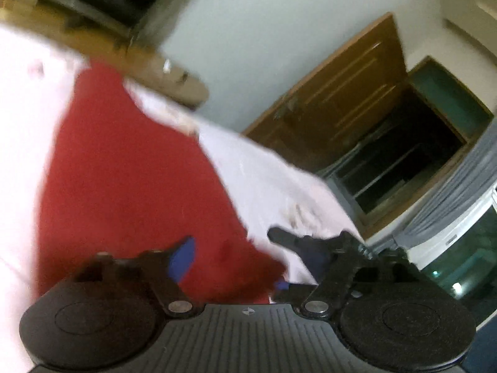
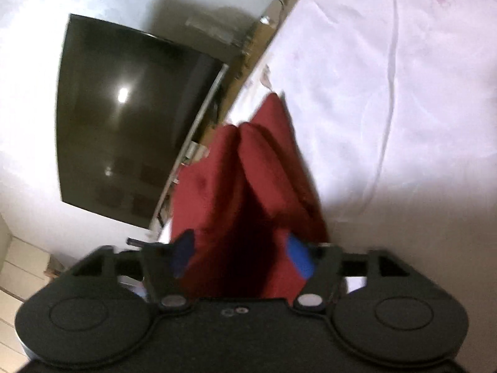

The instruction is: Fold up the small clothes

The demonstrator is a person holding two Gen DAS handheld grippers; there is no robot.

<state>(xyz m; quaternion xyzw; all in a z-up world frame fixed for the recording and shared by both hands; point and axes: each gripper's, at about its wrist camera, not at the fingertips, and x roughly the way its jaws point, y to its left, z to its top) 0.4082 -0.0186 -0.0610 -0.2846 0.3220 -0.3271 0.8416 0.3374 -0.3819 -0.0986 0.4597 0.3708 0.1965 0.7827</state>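
Now | left hand-held gripper wide | right hand-held gripper wide, red garment between fingers | writing: none legible

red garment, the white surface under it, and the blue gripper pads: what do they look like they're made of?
Red garment: soft matte fabric, probably cotton or fleece; it bunches into rounded folds with no shine.
White surface: thin woven sheet, likely cotton; shallow creases, one long seam line.
Blue pads: probably rubber or foam, matte; motion blur leaves it open.
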